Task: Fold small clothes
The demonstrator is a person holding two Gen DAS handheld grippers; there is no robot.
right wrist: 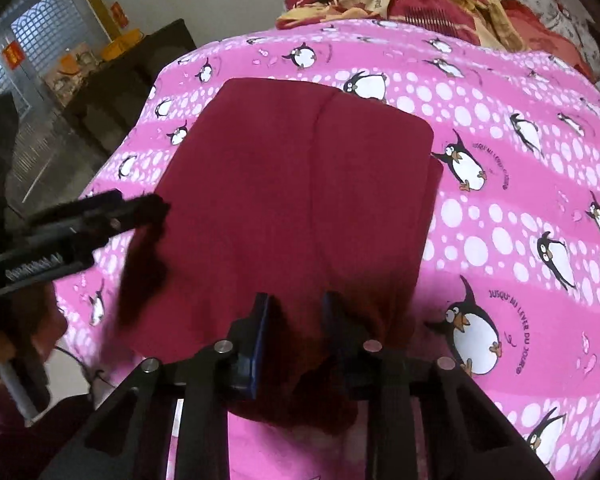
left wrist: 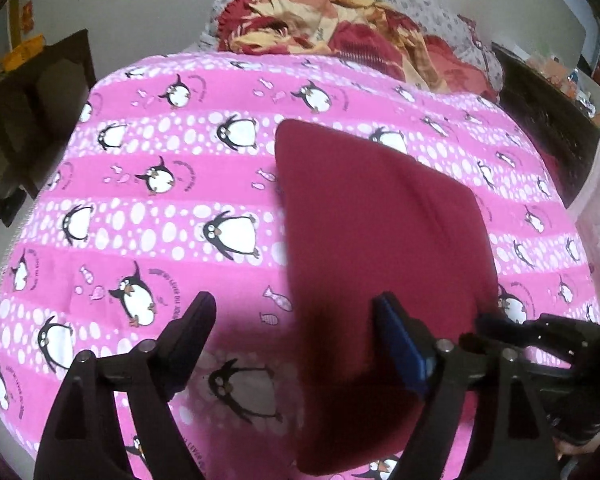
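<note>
Dark red cloth [right wrist: 300, 184] lies folded flat on pink penguin sheet [right wrist: 520, 240], near edge bunched up. Right gripper [right wrist: 296, 316] fingers nearly together, pinching that bunched near edge. Left gripper [left wrist: 296, 320] spread wide, nothing between fingers, one blue pad [left wrist: 400, 344] over the cloth's left side. Red-and-yellow blanket [left wrist: 340, 28] heaped at far end of bed. Dark cabinet [right wrist: 140, 68] at left.

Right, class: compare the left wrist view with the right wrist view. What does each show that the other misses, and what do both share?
Left wrist only: the left gripper wide open, empty. Right wrist only: the right gripper with maroon fabric bunched between its fingers, and a barred window. Both: the maroon garment on the pink penguin sheet, with a red-and-yellow blanket behind.
</note>
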